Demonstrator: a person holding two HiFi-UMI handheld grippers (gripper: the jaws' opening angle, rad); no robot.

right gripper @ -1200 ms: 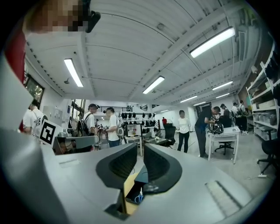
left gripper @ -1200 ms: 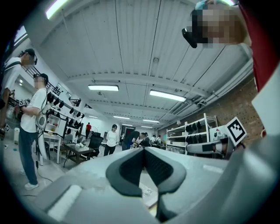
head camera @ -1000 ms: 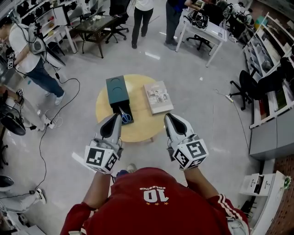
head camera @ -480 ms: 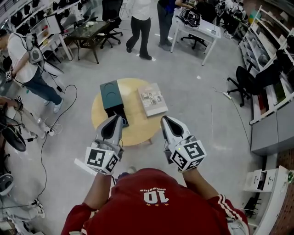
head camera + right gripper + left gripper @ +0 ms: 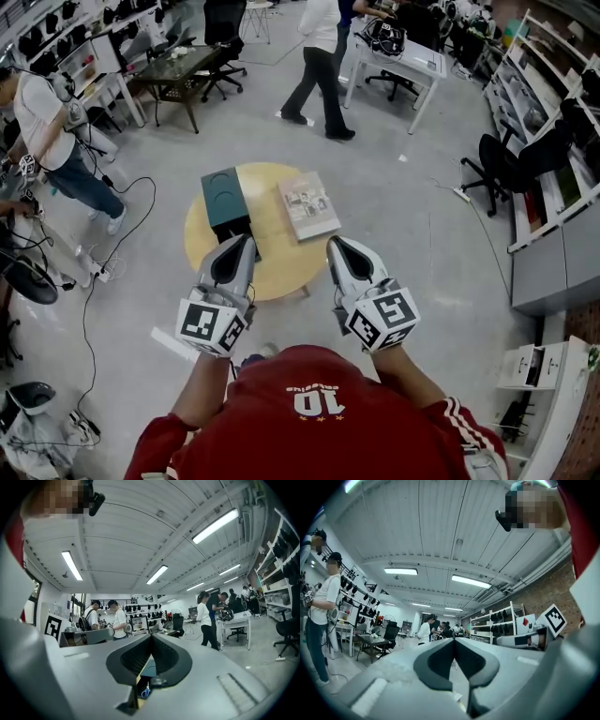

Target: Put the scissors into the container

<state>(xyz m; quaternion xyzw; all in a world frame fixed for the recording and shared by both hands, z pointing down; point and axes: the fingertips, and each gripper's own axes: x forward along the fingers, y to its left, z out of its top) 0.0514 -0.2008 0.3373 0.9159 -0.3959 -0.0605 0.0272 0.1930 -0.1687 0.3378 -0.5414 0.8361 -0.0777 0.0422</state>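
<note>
A dark green container (image 5: 223, 195) stands on the left part of a round wooden table (image 5: 277, 258). Its black open end (image 5: 240, 226) points toward me. In the head view my left gripper (image 5: 246, 240) covers that end, so the scissors do not show there. In the right gripper view, blue scissor handles (image 5: 146, 693) show low down through the gap under the jaws, inside the dark container (image 5: 148, 667). My right gripper (image 5: 334, 242) hangs over the table's near right edge. Both grippers are shut and hold nothing; the left gripper (image 5: 453, 640) and right gripper (image 5: 151, 636) each have their tips touching.
A book (image 5: 307, 204) lies on the table's right part. One person stands at the far left (image 5: 52, 122) and another walks at the back (image 5: 321, 66). Cables (image 5: 103, 262) run over the floor at the left. Office chairs (image 5: 506, 164) and shelves (image 5: 553, 141) line the right side.
The table has drifted up and left in the head view. The scissors in the container's open end are now hidden behind my left gripper. The person at the back has walked right.
</note>
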